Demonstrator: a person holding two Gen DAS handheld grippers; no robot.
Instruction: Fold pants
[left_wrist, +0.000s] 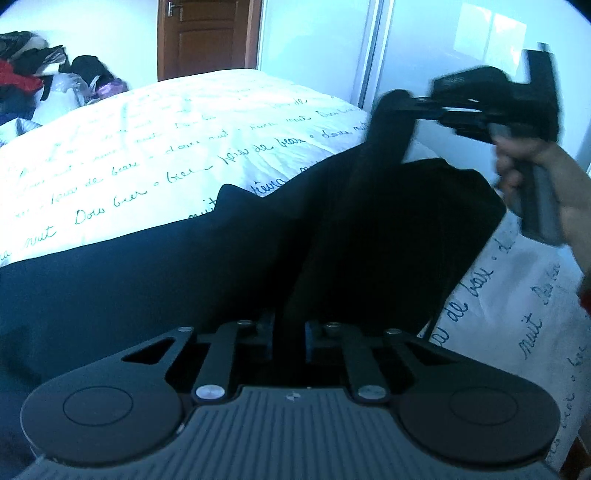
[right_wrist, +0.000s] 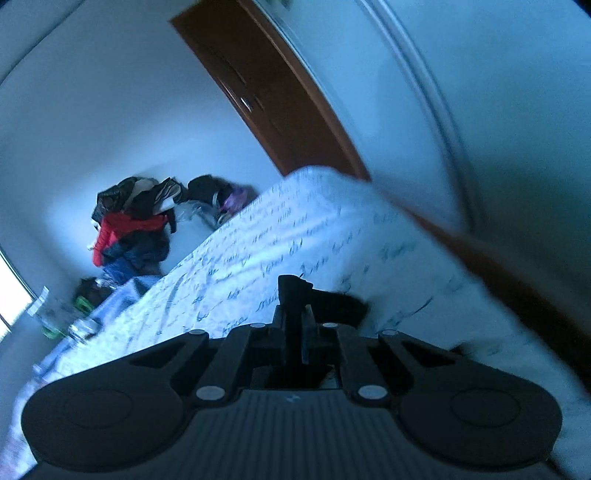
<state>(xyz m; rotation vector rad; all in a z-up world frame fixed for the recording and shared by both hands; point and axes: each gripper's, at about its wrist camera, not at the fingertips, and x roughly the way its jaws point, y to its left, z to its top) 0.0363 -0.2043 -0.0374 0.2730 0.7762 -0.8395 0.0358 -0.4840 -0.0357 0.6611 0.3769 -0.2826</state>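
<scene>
- My left tongs (left_wrist: 290, 328) are clenched on a ridge of the pants (left_wrist: 207, 269); the dark cloth spreads out ahead of them and to their left over the bed (left_wrist: 147, 147)
- My right tongs (right_wrist: 295, 314) are clenched on another pinch of the same pants, held up off the bed ahead and to the right of my left tongs; my hand (left_wrist: 532, 173) grips their handle
- I judge the fold as only begun; cloth is gathered and one end raised, no flat crease laid, the smoothing and later folds all left
- Hard to make out: the pants read as one black mass, so legs and waist I cannot tell apart; the right view is blurred and shows only a scrap of cloth; the near edge is cut off beneath my left tongs
</scene>
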